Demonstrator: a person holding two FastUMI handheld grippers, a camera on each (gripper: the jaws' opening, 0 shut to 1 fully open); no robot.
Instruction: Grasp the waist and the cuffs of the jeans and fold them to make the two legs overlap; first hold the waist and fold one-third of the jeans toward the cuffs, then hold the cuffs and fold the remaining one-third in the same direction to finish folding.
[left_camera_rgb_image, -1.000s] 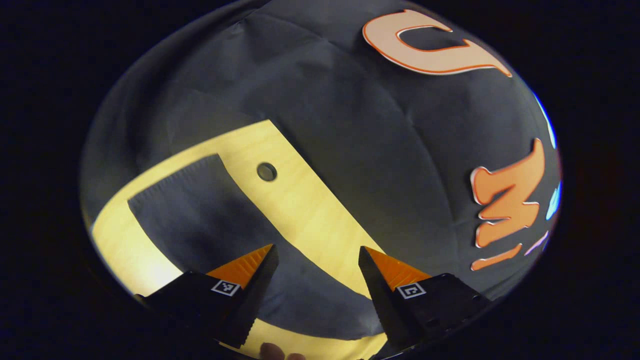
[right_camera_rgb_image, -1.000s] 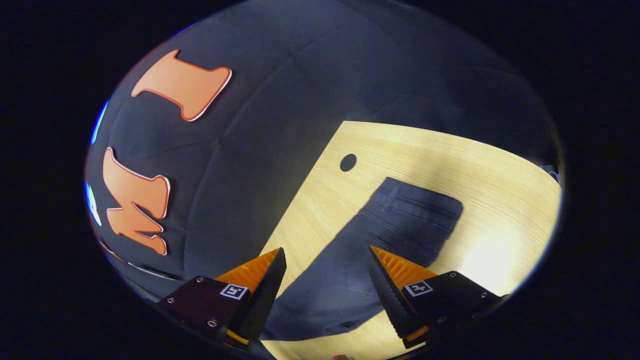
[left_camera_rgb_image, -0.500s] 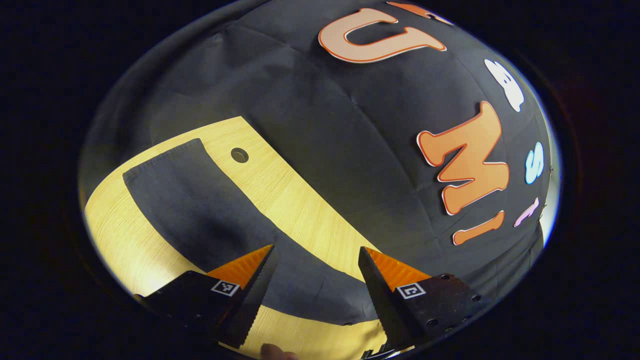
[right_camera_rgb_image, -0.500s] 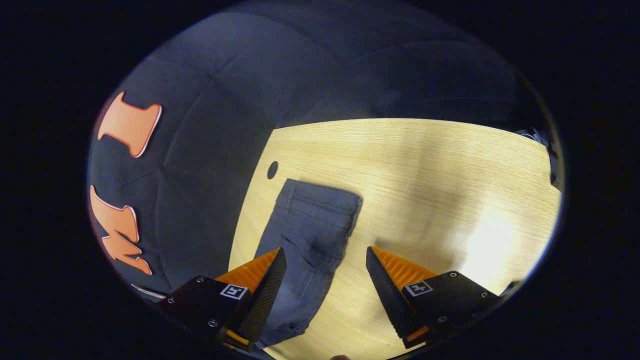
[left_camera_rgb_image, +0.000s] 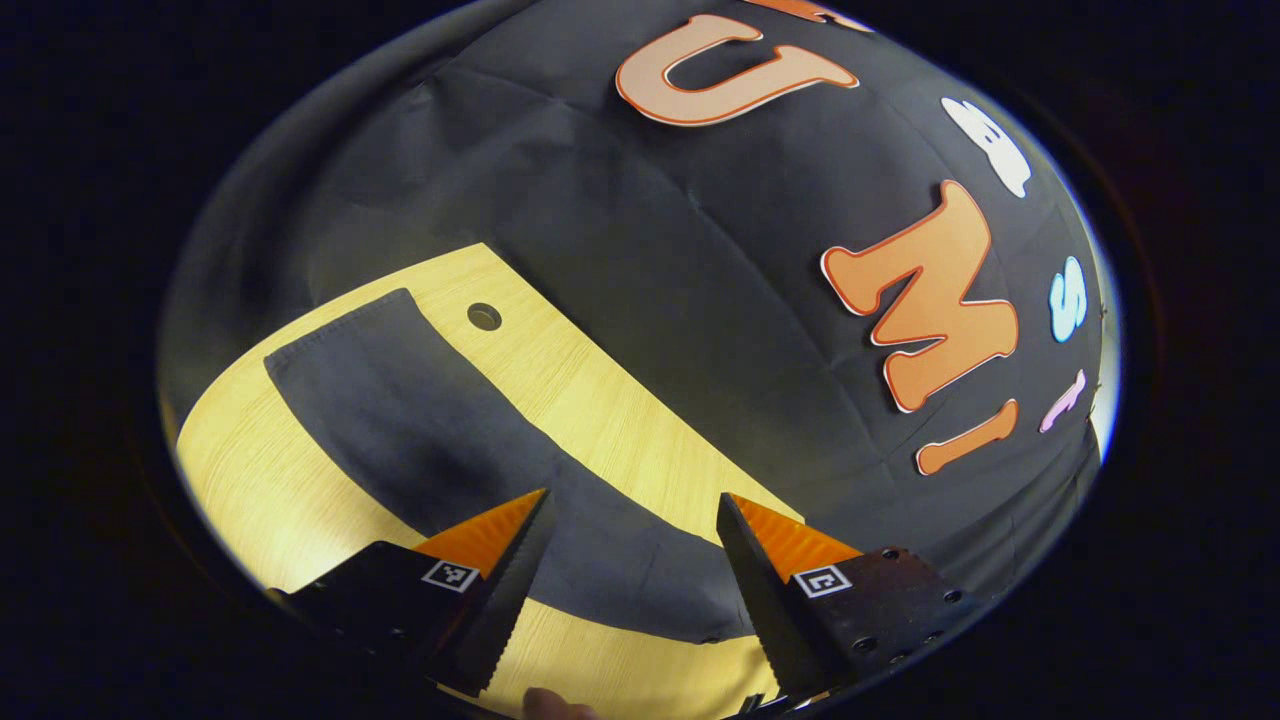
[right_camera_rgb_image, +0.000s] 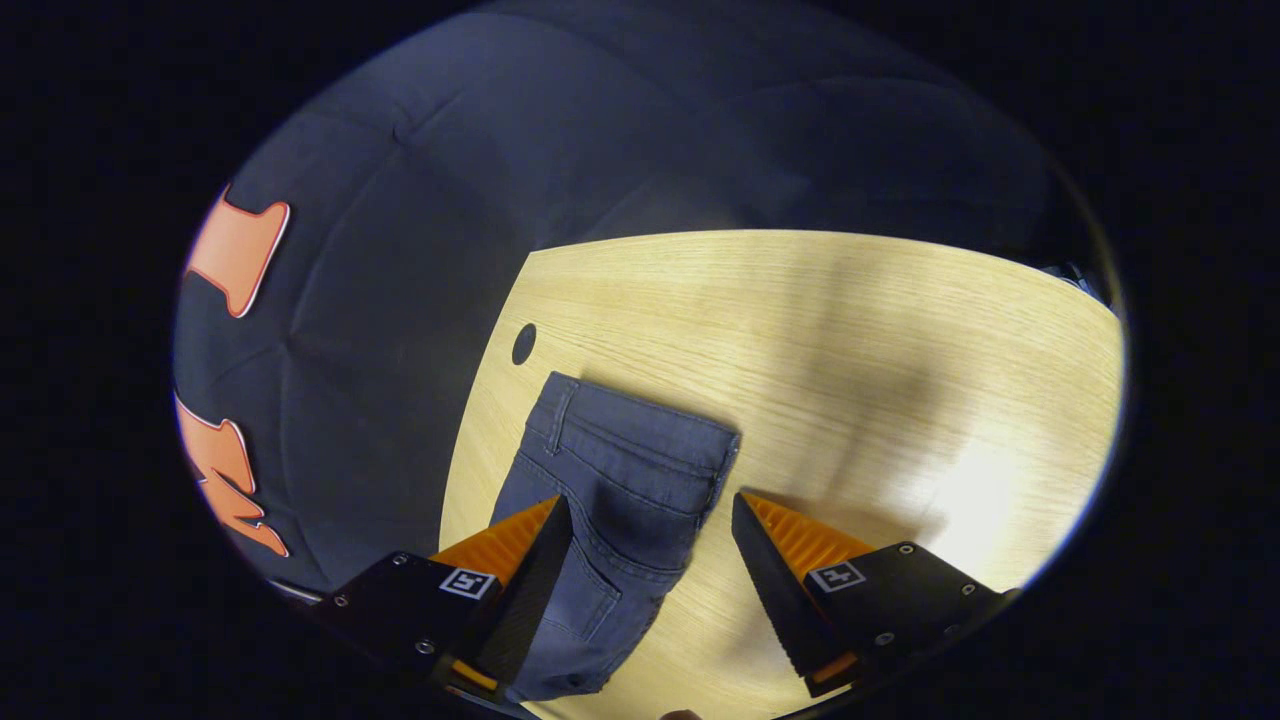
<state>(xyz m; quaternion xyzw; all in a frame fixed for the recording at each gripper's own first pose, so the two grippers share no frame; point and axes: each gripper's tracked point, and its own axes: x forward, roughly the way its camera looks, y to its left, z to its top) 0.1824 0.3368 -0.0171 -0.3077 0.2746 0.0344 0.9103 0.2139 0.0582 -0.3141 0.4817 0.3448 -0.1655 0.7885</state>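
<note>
Dark jeans (left_camera_rgb_image: 420, 420) lie flat on the pale wooden table (left_camera_rgb_image: 270, 490), the two legs overlapped into one long strip. In the left gripper view the cuff end (left_camera_rgb_image: 335, 330) points to the far left, and my left gripper (left_camera_rgb_image: 630, 515) hovers open above the legs. In the right gripper view the waist (right_camera_rgb_image: 640, 425) with its band and a back pocket (right_camera_rgb_image: 580, 600) lies ahead. My right gripper (right_camera_rgb_image: 650, 515) hangs open just above the seat, nothing between its fingers.
A round cable hole (left_camera_rgb_image: 484, 317) sits in the table near the cuff end, and another hole (right_camera_rgb_image: 524, 343) near the waist. The booth's black cloth wall (left_camera_rgb_image: 700, 300) runs along the table's far edge. Bare wood (right_camera_rgb_image: 900, 350) spreads to the right of the waist.
The right gripper has swung round from lying across the jeans to facing the waist, which now sits between its fingers. The left gripper has shifted a little over the legs.
</note>
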